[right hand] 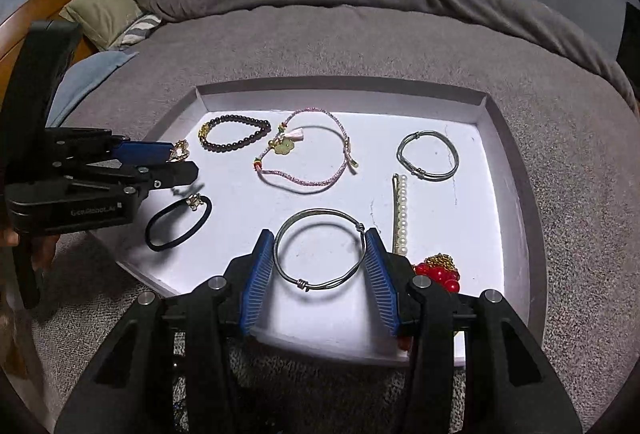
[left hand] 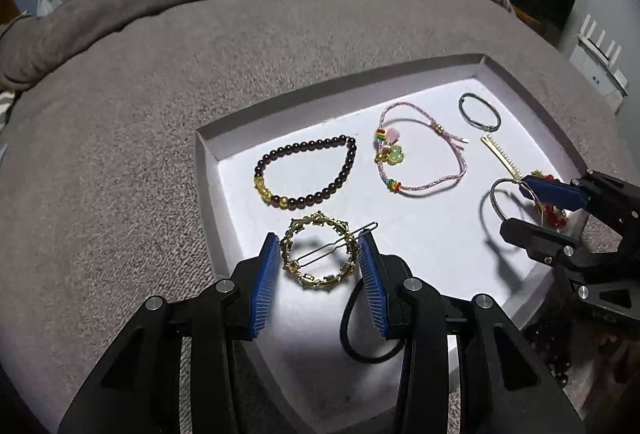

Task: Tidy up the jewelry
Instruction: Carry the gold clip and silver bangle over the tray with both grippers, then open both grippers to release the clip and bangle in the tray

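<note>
Jewelry lay spread in a shallow white tray (right hand: 516,169) on the bed (left hand: 120,137). Left gripper (left hand: 318,254) jaws clamped a gold ring clip (left hand: 320,256) near the tray's left wall; right gripper (right hand: 320,260) jaws clamped a wire bangle (right hand: 320,250) by the near edge, bare floor around both

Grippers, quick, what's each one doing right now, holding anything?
Left gripper: closed on the gold ring-shaped hair clip, held above the tray.
Right gripper: closed on the large silver bangle.
</note>
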The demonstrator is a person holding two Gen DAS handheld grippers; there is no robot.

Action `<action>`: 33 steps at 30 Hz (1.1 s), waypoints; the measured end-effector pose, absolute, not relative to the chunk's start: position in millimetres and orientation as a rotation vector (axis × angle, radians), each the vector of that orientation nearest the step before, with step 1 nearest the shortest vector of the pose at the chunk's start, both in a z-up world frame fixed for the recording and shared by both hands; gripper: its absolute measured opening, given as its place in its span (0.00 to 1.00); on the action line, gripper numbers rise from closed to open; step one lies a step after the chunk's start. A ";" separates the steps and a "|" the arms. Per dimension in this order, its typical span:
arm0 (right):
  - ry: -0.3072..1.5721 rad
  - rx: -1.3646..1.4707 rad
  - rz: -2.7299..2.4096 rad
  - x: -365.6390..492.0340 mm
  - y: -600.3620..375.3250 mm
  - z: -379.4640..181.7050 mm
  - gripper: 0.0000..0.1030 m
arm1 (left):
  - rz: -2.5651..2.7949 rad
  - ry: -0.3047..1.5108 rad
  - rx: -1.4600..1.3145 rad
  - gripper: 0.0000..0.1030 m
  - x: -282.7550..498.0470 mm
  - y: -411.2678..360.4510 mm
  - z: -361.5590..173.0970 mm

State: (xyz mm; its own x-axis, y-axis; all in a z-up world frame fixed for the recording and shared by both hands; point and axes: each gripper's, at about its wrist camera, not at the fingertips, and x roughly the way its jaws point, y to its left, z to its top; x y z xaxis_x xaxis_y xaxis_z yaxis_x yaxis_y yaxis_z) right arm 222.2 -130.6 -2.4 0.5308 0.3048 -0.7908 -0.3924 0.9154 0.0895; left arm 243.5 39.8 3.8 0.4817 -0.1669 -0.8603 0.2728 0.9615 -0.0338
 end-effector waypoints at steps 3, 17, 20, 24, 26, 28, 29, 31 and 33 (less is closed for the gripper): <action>0.936 -0.118 0.407 225.4 -130.0 -4.7 0.45 | -0.263 1.046 0.109 0.41 246.3 40.5 1.6; 0.947 -0.118 0.390 229.5 -128.0 -7.7 0.45 | -0.227 1.074 0.163 0.41 255.6 33.5 -7.1; 0.946 -0.119 0.390 229.5 -127.9 -8.2 0.45 | -0.226 1.073 0.160 0.41 255.1 33.4 -7.2; 0.946 -0.122 0.390 228.9 -127.7 -8.2 0.46 | -0.228 1.072 0.160 0.41 255.1 34.1 -8.4; 0.945 -0.128 0.388 229.3 -127.4 -8.2 0.46 | -0.228 1.072 0.159 0.41 255.7 34.2 -9.0; 0.945 -0.128 0.391 228.6 -127.3 -7.7 0.46 | -0.229 1.073 0.157 0.42 255.8 35.3 -8.8; 0.945 -0.126 0.392 228.2 -127.9 -7.4 0.46 | -0.230 1.073 0.156 0.43 255.2 35.3 -8.6; 0.947 -0.110 0.398 227.1 -129.9 -6.2 0.48 | -0.238 1.070 0.148 0.45 254.1 35.2 -7.9; 0.939 -0.109 0.398 225.1 -131.7 -4.3 0.48 | -0.238 1.057 0.139 0.47 251.5 35.7 -5.3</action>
State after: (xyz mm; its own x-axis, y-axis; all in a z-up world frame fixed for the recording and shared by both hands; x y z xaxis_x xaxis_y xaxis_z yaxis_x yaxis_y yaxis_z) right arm 225.1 -131.7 -4.3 0.5241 0.2848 -0.8026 -0.3784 0.9222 0.0801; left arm 251.5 35.7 -5.3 0.4690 -0.1267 -0.8741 0.2600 0.9656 -0.0004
